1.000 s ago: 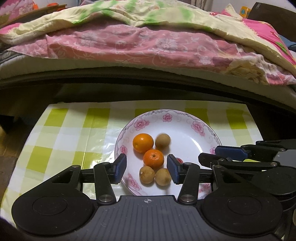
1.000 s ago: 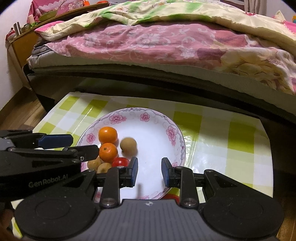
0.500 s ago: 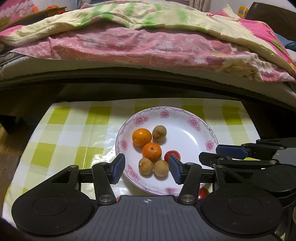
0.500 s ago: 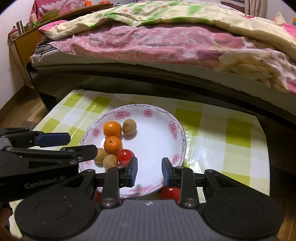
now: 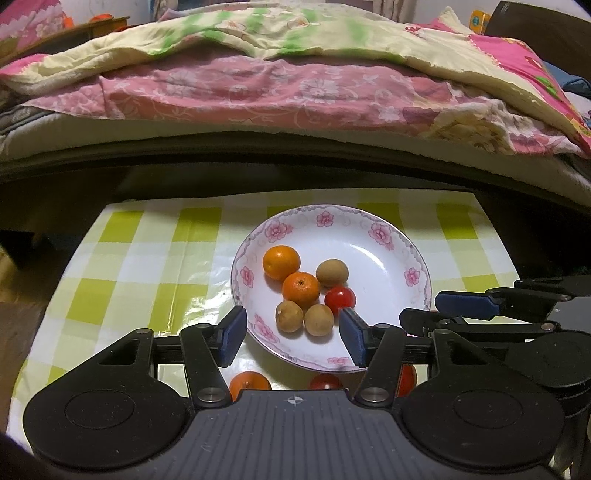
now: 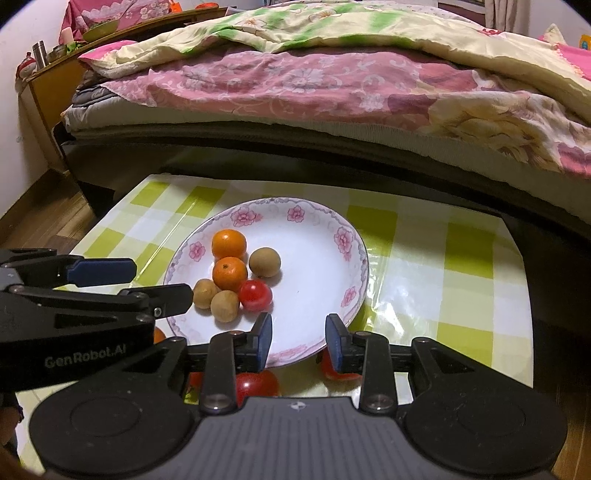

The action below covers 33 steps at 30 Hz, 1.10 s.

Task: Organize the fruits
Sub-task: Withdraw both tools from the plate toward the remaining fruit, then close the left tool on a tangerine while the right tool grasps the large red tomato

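Filling up: plate [image 5: 415, 254] holds six fruits; tomatoes [image 6: 256, 384] (plus one orange [image 5: 249, 384]) left at counter's near edge; both jaws opening, nothing between them.

The only lettering I can read is "GenRobot.AI", in pale grey print along the black side of the left gripper [image 6: 96, 273], seen from the right wrist camera. A small crosshair mark sits on the ribbed grey body of each gripper near the camera. Far back, a yellow box [image 5: 479, 17] may carry print, but it's too small and blurred to make out.
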Motion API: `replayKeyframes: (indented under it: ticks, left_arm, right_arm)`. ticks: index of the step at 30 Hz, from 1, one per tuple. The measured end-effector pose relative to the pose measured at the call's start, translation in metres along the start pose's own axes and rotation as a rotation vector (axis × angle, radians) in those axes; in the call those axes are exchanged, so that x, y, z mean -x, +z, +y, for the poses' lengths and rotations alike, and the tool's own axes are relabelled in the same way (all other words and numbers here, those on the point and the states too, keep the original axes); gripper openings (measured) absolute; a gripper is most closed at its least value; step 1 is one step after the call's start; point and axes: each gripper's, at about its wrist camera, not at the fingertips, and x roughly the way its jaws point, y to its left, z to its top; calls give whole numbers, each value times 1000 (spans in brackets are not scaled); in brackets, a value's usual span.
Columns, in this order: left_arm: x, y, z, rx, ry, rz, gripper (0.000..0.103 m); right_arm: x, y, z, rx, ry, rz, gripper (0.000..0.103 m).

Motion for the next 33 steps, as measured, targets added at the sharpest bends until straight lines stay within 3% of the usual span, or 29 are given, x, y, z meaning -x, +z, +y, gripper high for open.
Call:
replayKeyframes:
  ticks: [16,33]
  left_arm:
    - [7,-16,1,-18,-4,23,71]
    - [8,-48,21,-22,1,88,72]
  right_arm:
    - [5,-20,5,11,14,40,37]
    - [2,-40,17,78,75,85,46]
